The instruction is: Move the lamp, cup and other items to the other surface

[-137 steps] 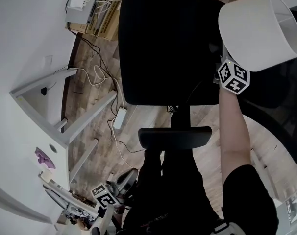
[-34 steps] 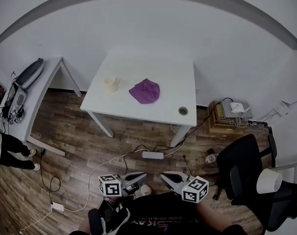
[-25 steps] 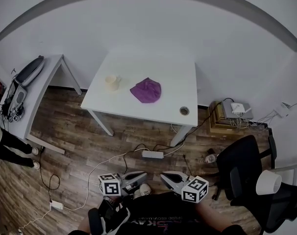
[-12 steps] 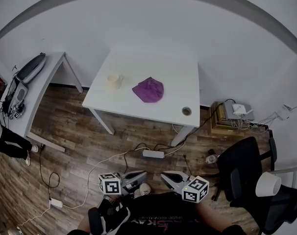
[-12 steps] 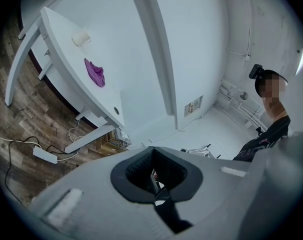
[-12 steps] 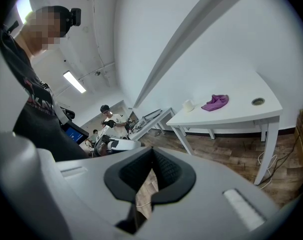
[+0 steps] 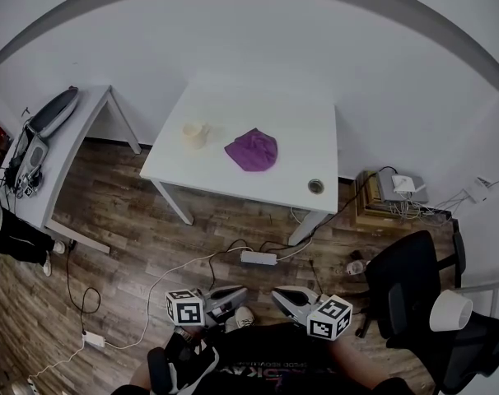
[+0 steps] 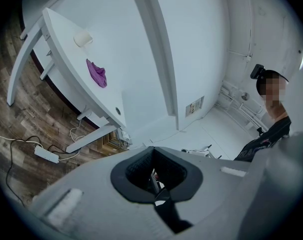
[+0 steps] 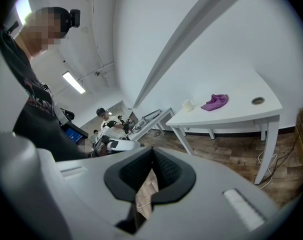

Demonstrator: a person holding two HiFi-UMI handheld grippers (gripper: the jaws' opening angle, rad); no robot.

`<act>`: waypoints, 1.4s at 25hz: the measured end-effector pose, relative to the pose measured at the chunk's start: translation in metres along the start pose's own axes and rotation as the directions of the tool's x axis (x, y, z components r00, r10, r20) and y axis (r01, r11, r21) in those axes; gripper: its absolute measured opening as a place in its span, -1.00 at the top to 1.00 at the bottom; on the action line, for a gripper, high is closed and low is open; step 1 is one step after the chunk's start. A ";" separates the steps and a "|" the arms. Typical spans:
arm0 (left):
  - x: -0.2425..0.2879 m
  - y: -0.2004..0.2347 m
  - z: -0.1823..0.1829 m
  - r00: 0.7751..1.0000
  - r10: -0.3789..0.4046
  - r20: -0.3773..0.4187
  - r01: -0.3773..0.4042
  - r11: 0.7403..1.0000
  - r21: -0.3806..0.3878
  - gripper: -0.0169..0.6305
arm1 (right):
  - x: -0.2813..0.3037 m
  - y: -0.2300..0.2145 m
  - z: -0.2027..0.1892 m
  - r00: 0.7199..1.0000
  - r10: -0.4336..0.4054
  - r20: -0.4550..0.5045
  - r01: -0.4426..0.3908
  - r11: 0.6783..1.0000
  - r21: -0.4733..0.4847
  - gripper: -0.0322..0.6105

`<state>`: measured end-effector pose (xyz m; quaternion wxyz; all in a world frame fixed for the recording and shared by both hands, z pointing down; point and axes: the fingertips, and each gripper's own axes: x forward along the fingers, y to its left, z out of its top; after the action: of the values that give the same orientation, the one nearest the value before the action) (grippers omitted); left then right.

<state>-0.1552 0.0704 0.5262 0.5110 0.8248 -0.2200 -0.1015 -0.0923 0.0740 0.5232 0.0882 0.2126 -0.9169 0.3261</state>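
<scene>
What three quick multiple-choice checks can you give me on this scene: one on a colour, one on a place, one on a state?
1. What colour is the cloth on the white table?
A green
B yellow
C purple

2. Where is the lamp?
A on the white table
B at the black chair
C on the cloth

3. How are the right tongs?
A shut, with nothing between them
B wide open
C shut on the cloth

Answers:
1 C: the crumpled cloth reads purple in the head view and in both gripper views.
2 B: the white lampshade shows against the chair at the right edge, far from the table.
3 A: the right gripper view shows the pads together with only floor beyond them.
</scene>
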 end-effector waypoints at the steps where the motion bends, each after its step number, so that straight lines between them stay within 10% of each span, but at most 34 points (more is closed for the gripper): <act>1: 0.000 0.000 0.000 1.000 -0.002 0.002 0.002 1.000 -0.001 0.96 | -0.001 -0.001 0.001 1.000 -0.003 0.004 0.003 1.000 0.002 0.88; 23: -0.014 0.013 0.012 1.000 0.004 -0.012 -0.004 1.000 0.004 0.96 | -0.009 -0.024 0.034 0.981 -0.139 0.137 0.133 0.990 0.056 0.66; 35: -0.041 0.031 0.047 0.975 0.155 0.158 -0.157 0.988 0.002 0.96 | 0.053 -0.061 0.092 0.998 -0.021 0.066 0.023 0.999 -0.032 0.51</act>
<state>-0.2182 0.0403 0.5295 0.4922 0.7981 -0.3245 -0.1244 -0.1144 -0.0443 0.5017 0.0652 0.2317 -0.9222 0.3027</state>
